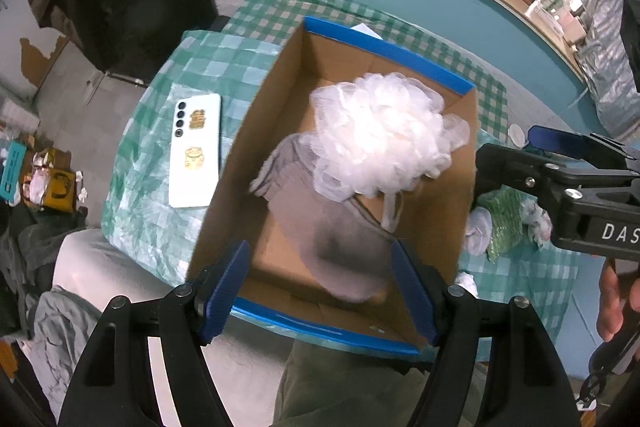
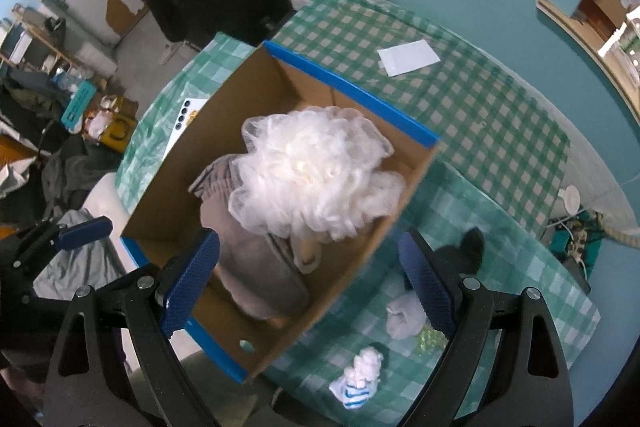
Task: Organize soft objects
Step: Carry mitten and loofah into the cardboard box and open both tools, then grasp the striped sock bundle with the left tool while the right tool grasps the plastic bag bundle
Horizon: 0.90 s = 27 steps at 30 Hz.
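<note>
A green-and-white checked cloth (image 2: 480, 115) covered the table. On it stood an open cardboard box (image 1: 248, 131) with blue-taped rims, its long axis running from the near edge toward the teal wall. Inside lay a grey slipper-like soft item (image 2: 256, 267), stretched lengthwise along the box floor, its ribbed end toward the far wall. A fluffy white mesh bath pouf (image 2: 312, 179) sat on top of its far end, round and frilly, filling much of the box's far half.

The left gripper (image 1: 324, 291) hung above the box's near end, its blue fingers apart with nothing between them. The right gripper (image 2: 308, 283) hung over the box's near right corner, fingers spread wide and empty.

A white phone (image 1: 195, 151) lay face down left of the box. Right of it lay a small grey sock (image 2: 402, 315) and a white sock with blue stripes (image 2: 358, 383).
</note>
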Each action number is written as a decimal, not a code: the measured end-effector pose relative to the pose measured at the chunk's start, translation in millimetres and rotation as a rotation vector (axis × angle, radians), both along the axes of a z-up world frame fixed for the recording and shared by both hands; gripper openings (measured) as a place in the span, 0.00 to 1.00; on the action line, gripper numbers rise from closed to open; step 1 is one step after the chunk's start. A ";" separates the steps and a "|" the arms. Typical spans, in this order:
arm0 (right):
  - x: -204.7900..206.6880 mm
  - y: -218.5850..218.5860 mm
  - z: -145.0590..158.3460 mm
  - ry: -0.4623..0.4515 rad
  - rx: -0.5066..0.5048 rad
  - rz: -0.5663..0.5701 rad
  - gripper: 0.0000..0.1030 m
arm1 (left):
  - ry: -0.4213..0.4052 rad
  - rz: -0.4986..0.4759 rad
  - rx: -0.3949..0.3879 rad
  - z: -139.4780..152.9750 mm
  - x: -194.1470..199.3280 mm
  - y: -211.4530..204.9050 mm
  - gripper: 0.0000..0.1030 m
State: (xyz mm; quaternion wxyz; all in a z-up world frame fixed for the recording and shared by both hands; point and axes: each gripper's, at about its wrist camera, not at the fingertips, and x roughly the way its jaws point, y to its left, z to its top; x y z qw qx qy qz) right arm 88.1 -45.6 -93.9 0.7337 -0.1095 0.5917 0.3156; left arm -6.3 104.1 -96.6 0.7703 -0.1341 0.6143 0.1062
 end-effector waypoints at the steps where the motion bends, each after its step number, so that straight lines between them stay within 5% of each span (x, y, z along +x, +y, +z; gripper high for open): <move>1: -0.8 -4.3 0.9 -0.001 0.002 -0.008 0.88 | -0.001 -0.007 0.001 1.2 0.2 -3.6 0.72; 27: -28.4 -170.6 -5.2 0.021 -0.009 -0.294 0.88 | 0.004 -0.292 -0.011 7.0 9.3 -130.1 0.75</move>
